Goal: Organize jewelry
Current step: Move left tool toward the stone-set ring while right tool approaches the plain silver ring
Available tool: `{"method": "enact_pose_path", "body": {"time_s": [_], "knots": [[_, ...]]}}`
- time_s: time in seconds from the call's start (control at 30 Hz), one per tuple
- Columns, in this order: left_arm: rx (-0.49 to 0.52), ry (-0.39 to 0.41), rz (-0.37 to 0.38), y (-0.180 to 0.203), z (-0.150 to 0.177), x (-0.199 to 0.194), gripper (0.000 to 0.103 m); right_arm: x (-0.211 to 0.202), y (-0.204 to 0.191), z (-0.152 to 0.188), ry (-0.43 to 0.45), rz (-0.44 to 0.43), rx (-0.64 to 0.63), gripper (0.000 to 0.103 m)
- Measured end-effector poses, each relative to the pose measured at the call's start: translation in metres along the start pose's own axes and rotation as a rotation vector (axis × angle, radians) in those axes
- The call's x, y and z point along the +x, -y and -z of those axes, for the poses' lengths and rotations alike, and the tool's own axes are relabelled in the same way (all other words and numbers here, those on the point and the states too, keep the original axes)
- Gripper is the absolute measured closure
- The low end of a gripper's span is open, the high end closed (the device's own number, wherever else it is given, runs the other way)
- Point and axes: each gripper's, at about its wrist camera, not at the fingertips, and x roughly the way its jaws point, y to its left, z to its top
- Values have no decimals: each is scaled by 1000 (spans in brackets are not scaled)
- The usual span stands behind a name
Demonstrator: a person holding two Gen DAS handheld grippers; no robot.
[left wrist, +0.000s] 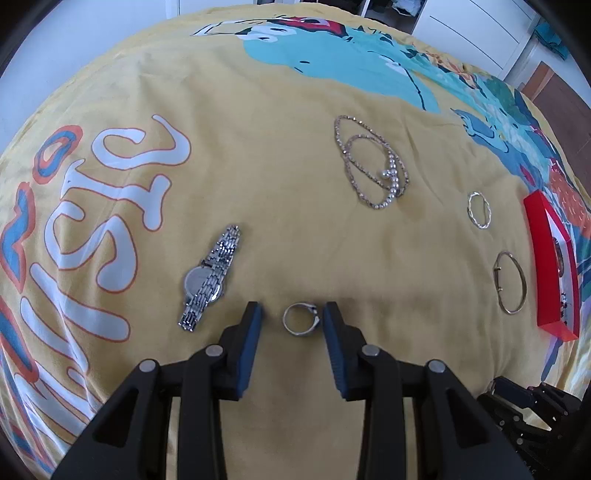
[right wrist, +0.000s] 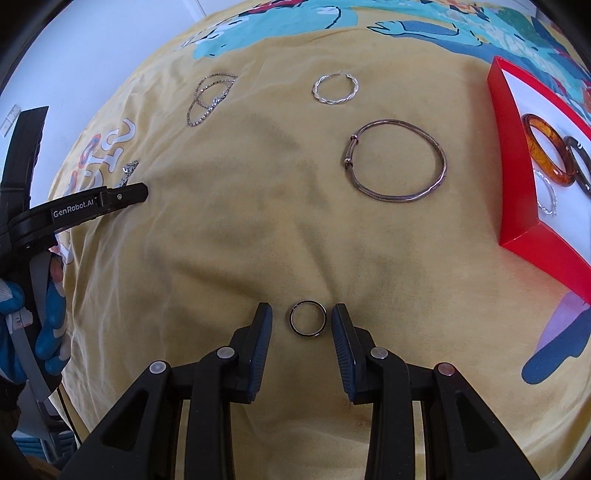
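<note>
The surface (left wrist: pixel 295 206) is soft and covered by a yellow cloth printed with big white, orange-edged lettering and a turquoise cartoon figure; the cloth is creased and rumpled in places. Beyond it stand white walls and white cupboard doors (left wrist: pixel 476 26), with a strip of brown floor at the far right.

The red box (right wrist: pixel 517 173) sits at the right edge of the cloth, and everything else lies to its left. Inside it rest an amber bangle (right wrist: pixel 546 151), a darker bangle (right wrist: pixel 580 166) and a thin twisted silver hoop (right wrist: pixel 548 197). Just beside the box lies a plain metal bangle (right wrist: pixel 397 160), and a little farther from it a twisted hoop (right wrist: pixel 335 88). Well away from the box are the coiled necklaces (left wrist: pixel 371 162) (one strung with small pearls) and a silver watch (left wrist: pixel 208 277).

The left gripper (left wrist: pixel 293 314) has its jaws apart, a stone-set ring (left wrist: pixel 300 318) lying between them, close to the right pad. The right gripper (right wrist: pixel 302 315) is likewise spread, a dark-edged band ring (right wrist: pixel 308 318) flat on the cloth between its pads, untouched.
</note>
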Motion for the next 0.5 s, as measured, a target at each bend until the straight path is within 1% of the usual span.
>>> {"method": "enact_pose_path", "body": {"time_s": [0.2,0.43,0.5], "knots": [[3,-3,-1,1,1,1,70,3,-2,-1,-3,4,-1,69],[49,11,-41,9,8,3,71,8,-6,-3,-9,20,-18,69],[59,13,-50,11,8,3,71,9,-7,-3,-9,20,-18,71]]}}
